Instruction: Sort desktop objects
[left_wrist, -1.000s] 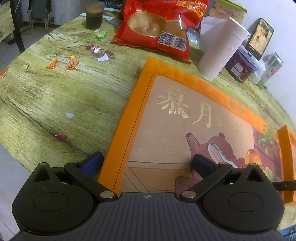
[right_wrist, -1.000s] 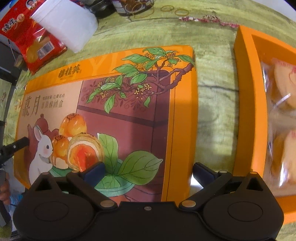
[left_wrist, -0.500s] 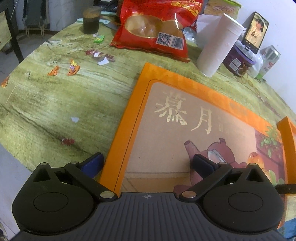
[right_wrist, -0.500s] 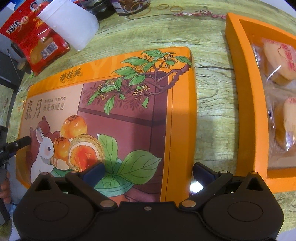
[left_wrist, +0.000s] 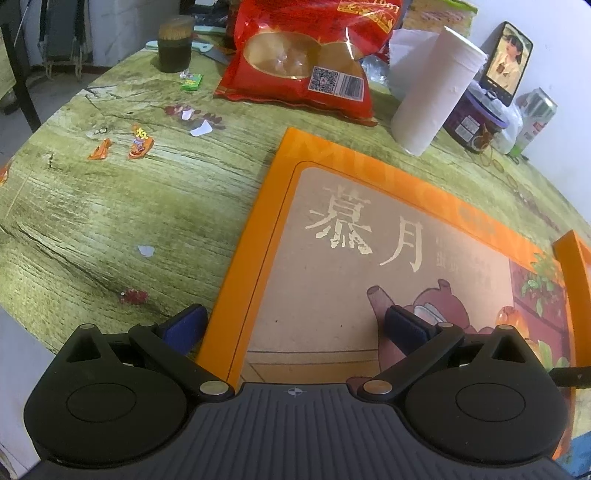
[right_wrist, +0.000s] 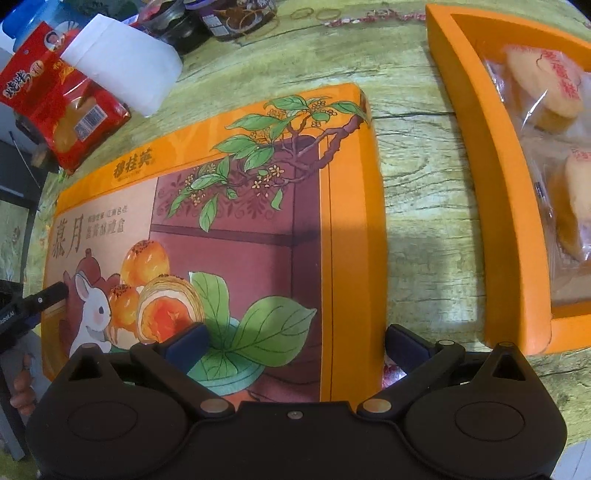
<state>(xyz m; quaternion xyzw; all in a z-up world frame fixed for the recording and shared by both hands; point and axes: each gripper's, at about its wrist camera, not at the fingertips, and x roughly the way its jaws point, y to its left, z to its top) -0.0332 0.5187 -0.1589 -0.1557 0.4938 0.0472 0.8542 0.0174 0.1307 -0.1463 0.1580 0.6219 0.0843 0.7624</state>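
An orange gift-box lid (left_wrist: 369, 229) printed with a rabbit and pastries lies flat on the green wood-grain table (left_wrist: 110, 221). My left gripper (left_wrist: 293, 321) is open and straddles the lid's left edge, one finger outside and one over the print. At the other end my right gripper (right_wrist: 295, 339) is also open, straddling the right edge of the lid (right_wrist: 258, 240). Just right of it sits the orange box tray (right_wrist: 480, 147) holding wrapped pastries (right_wrist: 546, 85). Whether the lid is off the table I cannot tell.
Behind the lid stand a red snack bag (left_wrist: 306, 55), a paper roll (left_wrist: 432, 96), a purple jar (left_wrist: 472, 122), a propped phone (left_wrist: 508, 62) and a dark toothpick cup (left_wrist: 175, 48). Wrapper scraps (left_wrist: 140, 144) litter the left. The table edge (left_wrist: 14, 350) is near left.
Both grippers keep their places on the lid. In the right wrist view the tray has come further into view and nearer the lid; the left view has lifted slightly.
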